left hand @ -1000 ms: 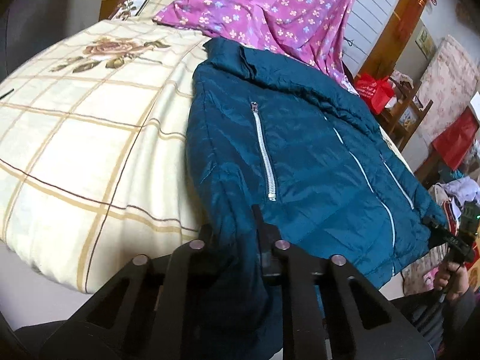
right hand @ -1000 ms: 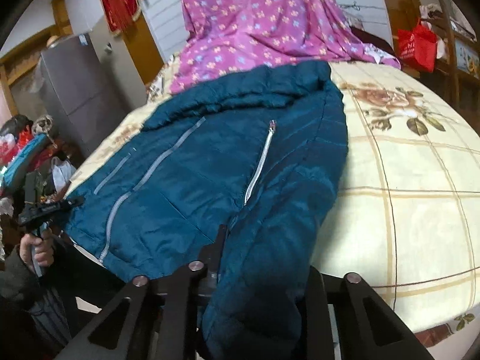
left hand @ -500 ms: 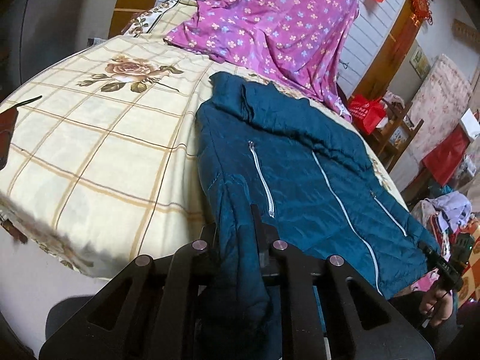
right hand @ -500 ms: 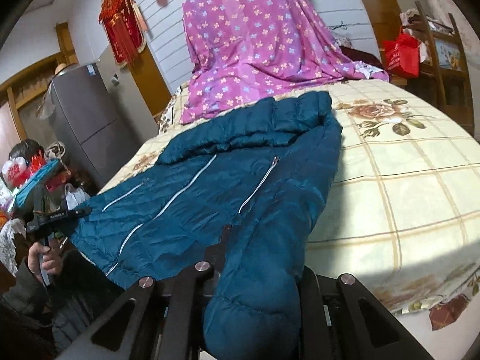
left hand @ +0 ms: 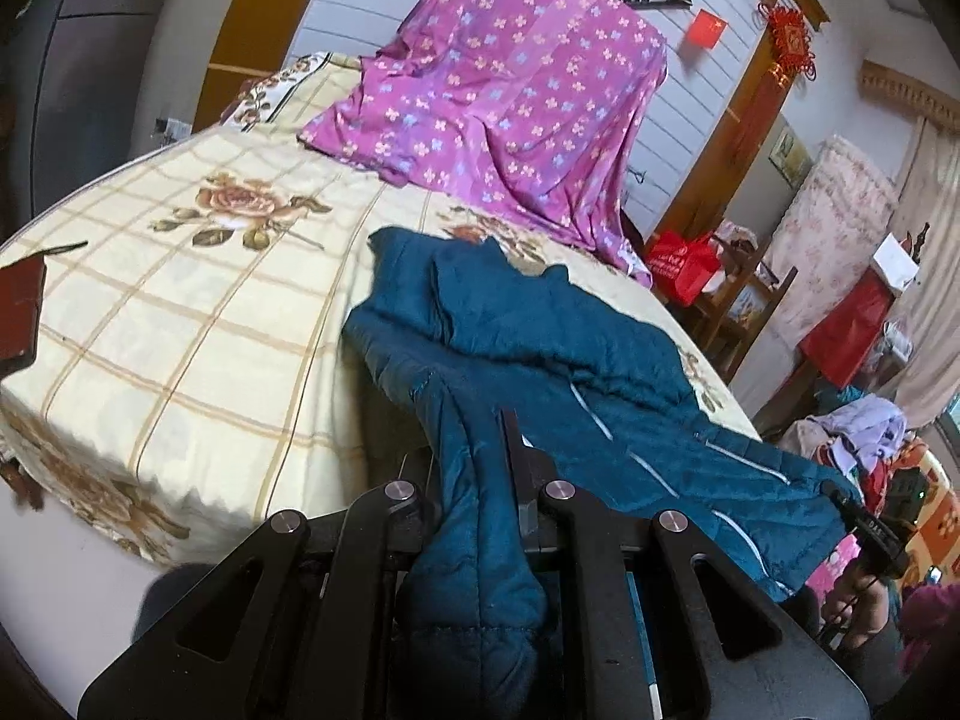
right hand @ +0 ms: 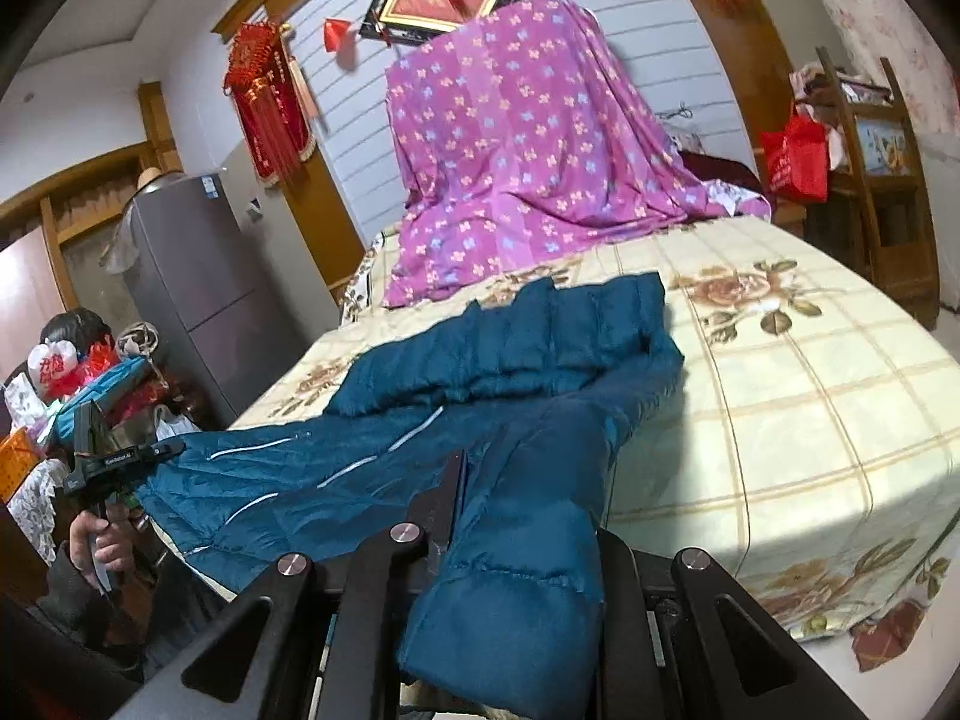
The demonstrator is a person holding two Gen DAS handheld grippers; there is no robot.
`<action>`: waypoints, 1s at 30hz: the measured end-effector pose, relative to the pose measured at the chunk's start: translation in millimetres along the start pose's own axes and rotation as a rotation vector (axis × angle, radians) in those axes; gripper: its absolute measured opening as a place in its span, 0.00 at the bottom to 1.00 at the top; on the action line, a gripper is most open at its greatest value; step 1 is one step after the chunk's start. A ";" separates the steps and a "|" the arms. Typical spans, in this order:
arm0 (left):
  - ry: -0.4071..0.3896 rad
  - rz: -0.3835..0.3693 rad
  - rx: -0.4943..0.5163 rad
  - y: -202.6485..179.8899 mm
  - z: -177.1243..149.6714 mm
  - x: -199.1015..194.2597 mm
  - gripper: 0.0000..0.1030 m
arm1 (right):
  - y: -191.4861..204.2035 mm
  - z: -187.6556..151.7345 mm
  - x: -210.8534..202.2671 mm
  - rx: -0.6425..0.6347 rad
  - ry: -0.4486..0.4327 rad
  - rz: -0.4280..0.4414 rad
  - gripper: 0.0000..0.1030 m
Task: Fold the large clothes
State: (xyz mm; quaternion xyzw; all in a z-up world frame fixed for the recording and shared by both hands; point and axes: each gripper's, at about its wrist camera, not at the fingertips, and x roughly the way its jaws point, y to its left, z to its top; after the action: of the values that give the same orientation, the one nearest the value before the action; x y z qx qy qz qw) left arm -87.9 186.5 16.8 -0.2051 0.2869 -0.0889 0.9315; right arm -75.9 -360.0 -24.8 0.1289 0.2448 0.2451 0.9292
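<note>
The step in hand looks like the opening of the fold: one teal quilted jacket (left hand: 540, 348) lies front-up across the near half of the bed (left hand: 180, 312), collar toward the purple floral cloth (left hand: 510, 90) at twelve o'clock and hem hanging off the near edge, while each hand lifts one part of it. In the left wrist view the left tongs (left hand: 474, 480) are closed on a padded length of the jacket, seemingly a sleeve, whose cuff droops over the tool at six o'clock. In the right wrist view the right tongs (right hand: 522, 516) are clamped on a matching padded length on the opposite side, its end also spilling down toward six o'clock. The other tool shows in each view: the right one at about four o'clock in the left view (left hand: 864, 534), the left one at about nine o'clock in the right view (right hand: 114, 462), each at the jacket's hem corner. My judgement is that the next move calls for carrying both held parts inward and up toward twelve o'clock, laying them flat over the chest panel without dragging the body off the bed; the slippery shell and loose hang make that sliding a real risk. Counted: one jacket, two tongs, one bed, one purple cloth, four pale zipper lines (right hand: 354, 474) in the right wrist view, one red bag (right hand: 792, 159) at two o'clock.
</note>
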 end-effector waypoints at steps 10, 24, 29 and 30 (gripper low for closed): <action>-0.119 0.026 -0.057 -13.2 72.9 36.2 0.10 | -12.6 66.0 34.7 0.008 -0.125 -0.009 0.14; -0.288 0.303 -0.074 -30.0 182.2 186.6 0.10 | -50.7 178.4 185.1 0.082 -0.292 -0.264 0.14; -0.316 0.378 -0.076 -29.2 198.4 247.1 0.10 | -64.1 200.6 234.3 0.075 -0.342 -0.303 0.14; -0.309 0.387 -0.062 -29.3 199.2 257.3 0.10 | -68.8 202.1 244.6 0.071 -0.338 -0.311 0.14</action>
State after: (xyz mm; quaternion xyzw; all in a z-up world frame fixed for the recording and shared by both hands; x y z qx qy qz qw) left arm 235.2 153.2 51.0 -0.1859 0.1774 0.1324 0.9573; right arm 241.7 -315.6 25.8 0.1613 0.1112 0.0652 0.9784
